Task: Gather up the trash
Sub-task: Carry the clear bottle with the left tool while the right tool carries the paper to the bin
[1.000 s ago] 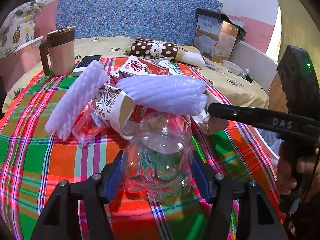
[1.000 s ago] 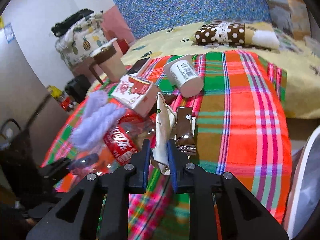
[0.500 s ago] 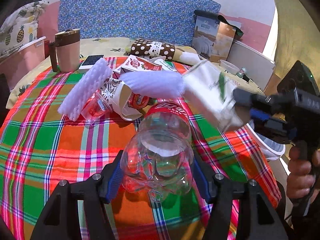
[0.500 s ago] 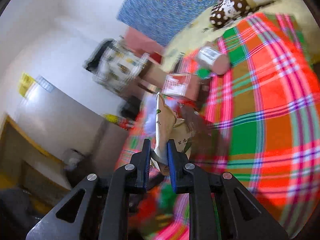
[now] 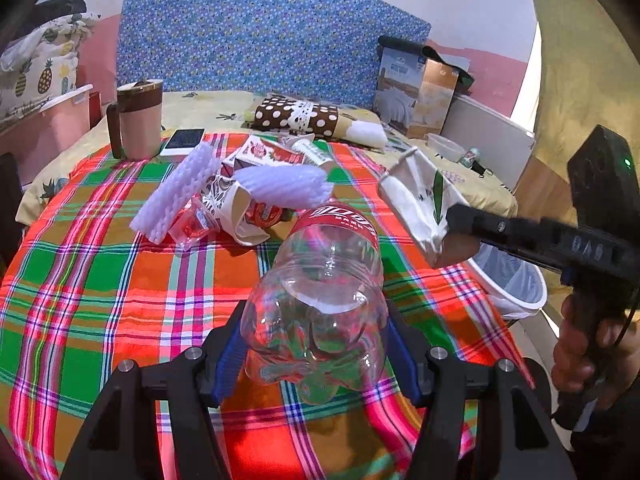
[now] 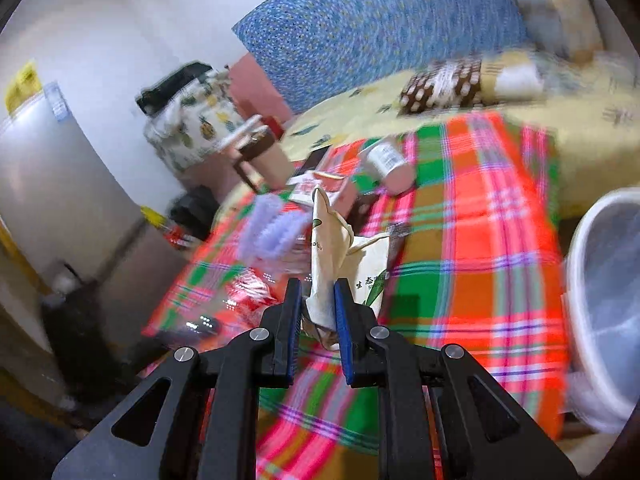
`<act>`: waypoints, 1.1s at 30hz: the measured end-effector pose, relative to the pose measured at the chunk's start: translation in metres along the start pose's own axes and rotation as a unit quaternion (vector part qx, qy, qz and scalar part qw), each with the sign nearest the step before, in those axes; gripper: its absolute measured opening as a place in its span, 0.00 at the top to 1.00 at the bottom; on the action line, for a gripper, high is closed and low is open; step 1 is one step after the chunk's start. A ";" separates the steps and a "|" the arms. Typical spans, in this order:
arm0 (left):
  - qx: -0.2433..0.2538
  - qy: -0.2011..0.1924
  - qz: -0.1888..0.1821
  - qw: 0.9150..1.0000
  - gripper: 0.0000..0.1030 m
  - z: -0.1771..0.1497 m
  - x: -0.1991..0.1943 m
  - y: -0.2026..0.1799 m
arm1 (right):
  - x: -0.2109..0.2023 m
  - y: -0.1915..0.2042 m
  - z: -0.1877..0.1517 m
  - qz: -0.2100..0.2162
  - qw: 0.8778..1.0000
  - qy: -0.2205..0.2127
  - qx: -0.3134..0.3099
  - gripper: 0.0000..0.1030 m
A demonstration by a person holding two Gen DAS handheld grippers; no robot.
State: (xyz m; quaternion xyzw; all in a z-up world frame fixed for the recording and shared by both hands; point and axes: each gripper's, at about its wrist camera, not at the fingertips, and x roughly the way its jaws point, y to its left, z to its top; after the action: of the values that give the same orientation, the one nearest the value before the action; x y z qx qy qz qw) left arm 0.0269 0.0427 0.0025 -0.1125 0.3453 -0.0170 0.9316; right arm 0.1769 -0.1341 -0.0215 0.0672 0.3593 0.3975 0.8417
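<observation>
Leftward, clamped across a clear plastic bottle [image 5: 320, 300] in the left hand-held gripper [image 5: 316, 352], lifted off the plaid cloth [image 5: 100, 280]. Rightward, pinched tight on a crumpled paper wrapper [image 6: 326, 264] by the right hand-held gripper [image 6: 316, 304], near the white bin [image 6: 604, 300]. Risky both: slick bottle liable to squirt free; limp wrapper liable to slip out short of the bin.

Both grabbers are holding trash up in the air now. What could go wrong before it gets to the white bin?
1. The left gripper holds the clear bottle only near its rounded bottom, so it might slip or tip out.
2. The right gripper pinches only the bottom corner of the floppy paper pack, which may slide free short of the bin.
3. The two grippers are close together and might bump.
</observation>
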 end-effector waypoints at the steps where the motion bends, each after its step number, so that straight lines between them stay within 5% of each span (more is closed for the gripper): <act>1: 0.001 -0.001 -0.001 1.000 0.39 0.001 -0.001 -0.002 | 0.000 0.001 0.001 -0.019 1.000 -0.003 -0.016 0.82; 19: 0.064 0.011 -0.058 0.996 0.39 0.022 0.041 -0.078 | -0.052 -0.058 -0.017 -0.137 0.990 -0.031 0.002 0.82; 33: 0.132 0.035 -0.137 0.981 0.39 0.047 0.110 -0.168 | -0.091 -0.127 -0.029 -0.233 0.969 -0.046 0.074 0.82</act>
State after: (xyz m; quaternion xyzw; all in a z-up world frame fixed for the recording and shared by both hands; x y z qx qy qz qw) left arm 0.1494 -0.1237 0.0039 -0.0337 0.3533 -0.1934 0.9147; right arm 0.1979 -0.2897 -0.0432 0.0618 0.3544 0.1595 0.9193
